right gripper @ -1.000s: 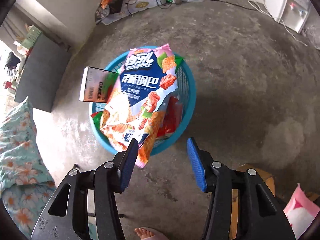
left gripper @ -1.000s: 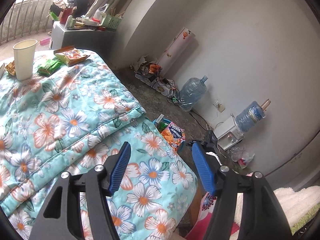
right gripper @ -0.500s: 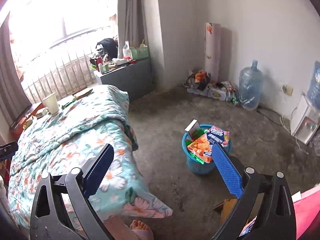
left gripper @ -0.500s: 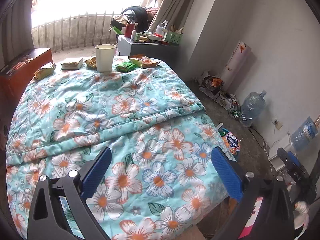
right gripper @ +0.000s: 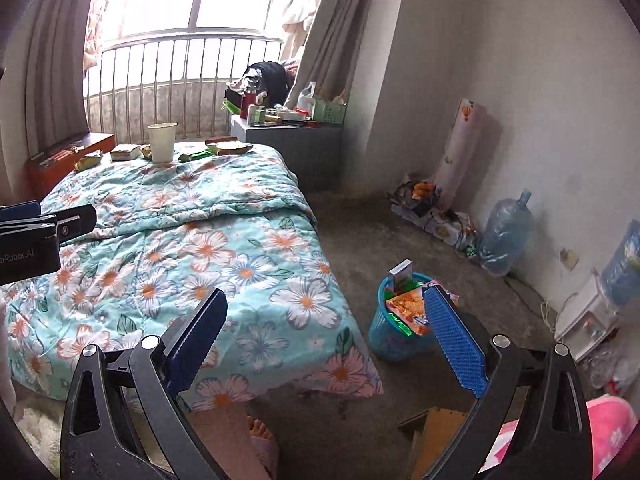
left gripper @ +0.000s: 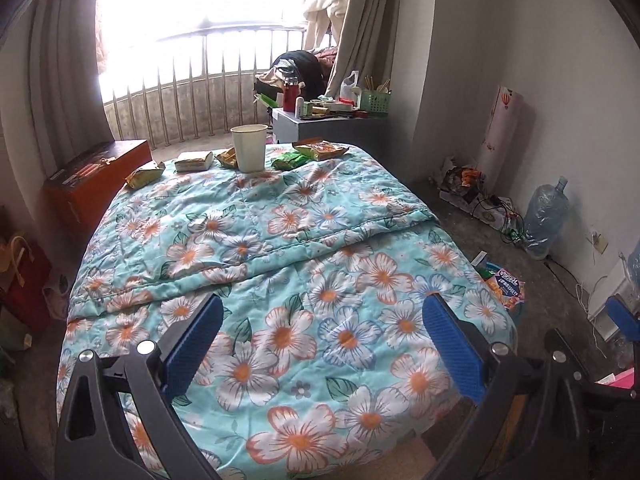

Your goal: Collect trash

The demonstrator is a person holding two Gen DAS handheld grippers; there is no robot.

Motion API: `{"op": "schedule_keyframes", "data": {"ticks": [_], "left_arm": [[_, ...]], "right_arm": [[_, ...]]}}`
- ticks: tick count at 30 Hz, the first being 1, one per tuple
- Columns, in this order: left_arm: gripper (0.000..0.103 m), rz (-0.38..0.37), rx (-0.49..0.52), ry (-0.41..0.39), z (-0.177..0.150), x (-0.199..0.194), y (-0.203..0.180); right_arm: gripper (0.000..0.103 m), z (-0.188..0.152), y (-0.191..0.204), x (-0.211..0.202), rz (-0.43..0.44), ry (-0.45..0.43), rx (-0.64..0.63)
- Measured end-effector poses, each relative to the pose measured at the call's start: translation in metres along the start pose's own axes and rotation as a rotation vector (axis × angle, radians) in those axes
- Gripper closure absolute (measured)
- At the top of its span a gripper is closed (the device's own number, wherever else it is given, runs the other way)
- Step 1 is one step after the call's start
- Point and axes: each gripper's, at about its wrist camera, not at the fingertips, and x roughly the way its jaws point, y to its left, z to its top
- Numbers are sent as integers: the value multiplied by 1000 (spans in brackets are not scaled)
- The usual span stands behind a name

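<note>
Jaws of left gripper [left gripper: 322, 354] and right gripper [right gripper: 326, 334] spread wide, nothing between. Both hovered over floral turquoise quilt [left gripper: 280, 232]. White paper cup [left gripper: 249, 147] and crinkled snack wrappers [left gripper: 320, 150] at far end. Round blue plastic basket [right gripper: 390, 332] on floor beside bed, packed with wrappers.

Cup [left gripper: 248, 148] stands at the bed's [left gripper: 280, 280] far end among wrappers [left gripper: 318, 150]; basket [right gripper: 394, 330] sits on the floor, right of the bed, holding trash.

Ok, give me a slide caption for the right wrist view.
Both grippers empty: right gripper open over the floral quilt, blue trash basket already stuffed, paper cup and wrappers left.
</note>
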Motion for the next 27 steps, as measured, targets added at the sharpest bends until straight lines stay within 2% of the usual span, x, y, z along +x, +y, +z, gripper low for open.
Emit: {"op": "schedule_keyframes", "data": {"ticks": [4, 8, 11, 27], "left_arm": [[5, 10, -72, 59, -3, 3, -1], [5, 78, -31, 107, -15, 9, -8], [5, 89, -30, 145, -21, 12, -8], [5, 114, -18, 183, -25, 11, -11]], "right_arm": [[8, -4, -4, -4, 1, 24, 22], [8, -15, -10, 2, -4, 96, 40], [8, -21, -15, 6, -3, 137, 55], [8, -33, -33, 8, -17, 210, 70]]}}
